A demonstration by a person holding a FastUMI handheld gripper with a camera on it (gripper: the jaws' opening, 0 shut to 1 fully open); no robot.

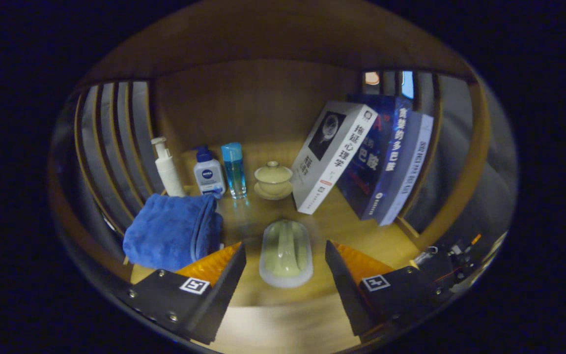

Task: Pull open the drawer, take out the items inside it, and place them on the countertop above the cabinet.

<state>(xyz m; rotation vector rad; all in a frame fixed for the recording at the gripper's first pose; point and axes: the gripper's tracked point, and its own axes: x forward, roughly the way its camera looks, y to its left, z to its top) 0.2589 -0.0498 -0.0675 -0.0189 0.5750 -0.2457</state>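
Between fingers: pale oval soap dish [286, 259], lying on the countertop [347, 221].
Gripper [285, 258]: open wide, touching nothing.
Handling: probably light, smooth, slippery; grasp its long sides.

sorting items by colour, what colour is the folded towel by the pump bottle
Blue. The folded towel shows best in the gripper view, just ahead of the open jaws, beside the pump bottle.

gripper [285, 258] | jaws apart | dark mounts, square tag each | silver screws | thin wires on right
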